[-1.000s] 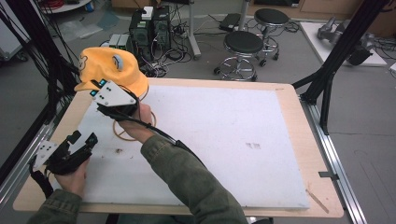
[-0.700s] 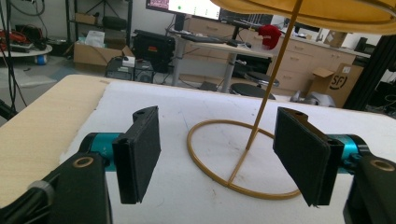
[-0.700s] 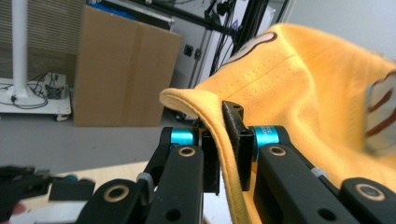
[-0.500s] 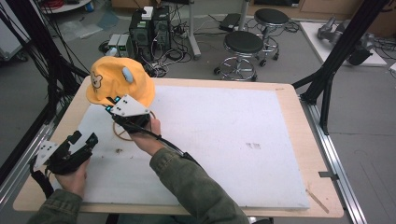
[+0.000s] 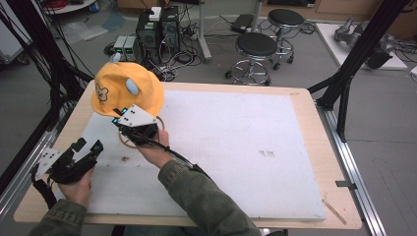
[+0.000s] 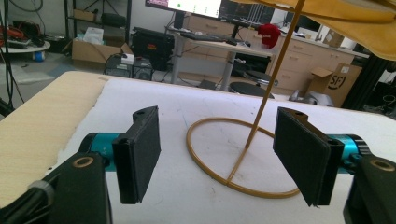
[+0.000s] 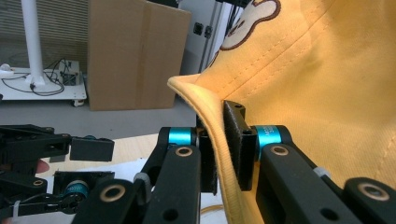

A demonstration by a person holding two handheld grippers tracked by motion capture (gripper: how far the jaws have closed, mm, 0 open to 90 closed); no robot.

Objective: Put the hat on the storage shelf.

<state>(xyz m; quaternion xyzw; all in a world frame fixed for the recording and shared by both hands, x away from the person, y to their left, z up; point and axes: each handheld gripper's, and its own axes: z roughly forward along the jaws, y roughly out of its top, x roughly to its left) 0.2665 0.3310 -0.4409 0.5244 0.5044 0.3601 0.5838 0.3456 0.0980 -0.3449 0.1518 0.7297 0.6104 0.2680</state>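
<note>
From the high view, one yellow hat (image 5: pixel 129 88) with a little bear face and two pale ears sits up in the air over the far left corner of the white mat (image 5: pixel 236 147). One thin stand (image 5: pixel 140 135), a ring with a stick rising from it, is on the mat right under the hat. The right gripper (image 5: pixel 129 116) is at the near edge of the hat, just above the ring. The left gripper (image 5: pixel 87 148) is near the hat too, on the near left side of the mat, and it touches nothing. Behind the table there are two round black stools (image 5: pixel 256 46).

In the left gripper view, the two black pads (image 6: pixel 140 151) stand wide apart with nothing between them. The one ring of the stand (image 6: pixel 236 158) lies flat on the mat past the pads. Its stick goes up to the hat (image 6: pixel 355 23) at the top.

In the right gripper view, the two jaws are pressed together on the brim of the hat (image 7: pixel 327 93), so the right gripper (image 7: pixel 223 147) is pinching it tight. The left gripper (image 7: pixel 79 165) is low and to the left of the hat, with a gap between its jaws
</note>
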